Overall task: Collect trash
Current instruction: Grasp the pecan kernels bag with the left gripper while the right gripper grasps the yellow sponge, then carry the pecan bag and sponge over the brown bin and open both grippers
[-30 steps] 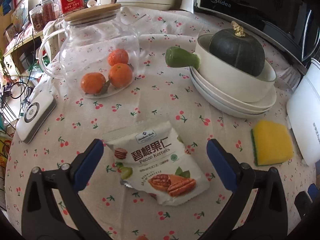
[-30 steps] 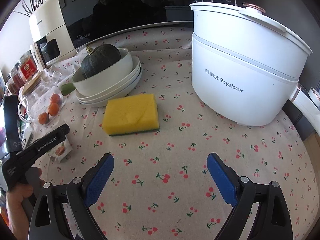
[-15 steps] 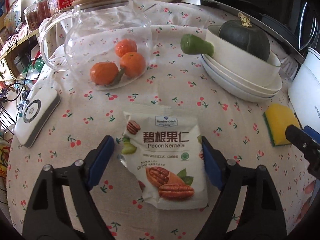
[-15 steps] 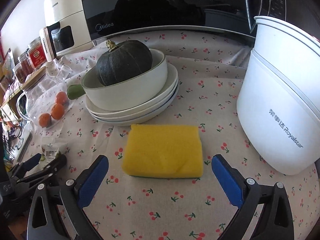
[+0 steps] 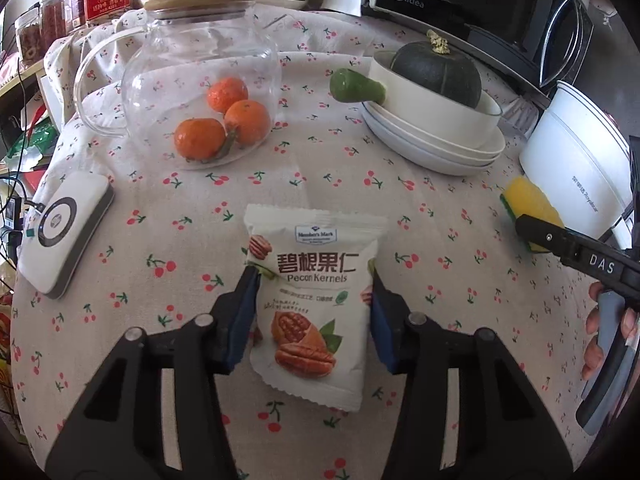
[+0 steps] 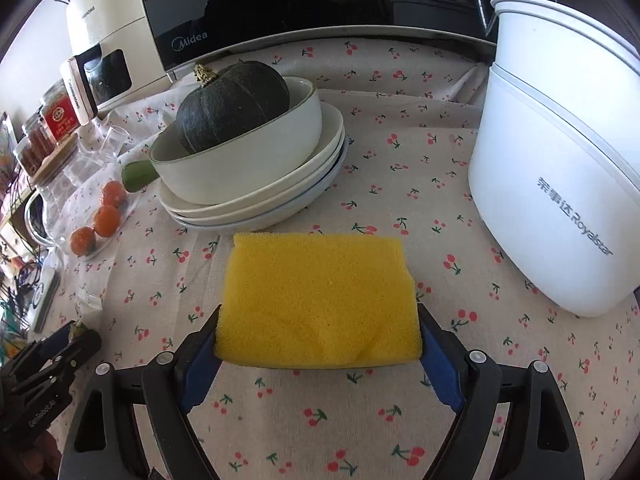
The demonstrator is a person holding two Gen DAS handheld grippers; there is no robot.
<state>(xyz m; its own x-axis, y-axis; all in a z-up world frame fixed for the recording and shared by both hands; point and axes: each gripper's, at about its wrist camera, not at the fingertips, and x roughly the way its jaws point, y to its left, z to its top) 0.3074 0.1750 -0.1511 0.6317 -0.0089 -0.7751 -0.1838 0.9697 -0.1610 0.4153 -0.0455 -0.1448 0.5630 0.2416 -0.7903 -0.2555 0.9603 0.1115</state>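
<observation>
Your left gripper is clamped on the sides of the pecan packet, which lies flat on the cherry-print tablecloth near the table's front edge. Your right gripper pinches the near end of the yellow sponge, which sits toward the table's right side, just in front of the stacked plates carrying a bowl with a dark squash. A white cooker stands at the right edge, and a glass jug with oranges stands back left.
</observation>
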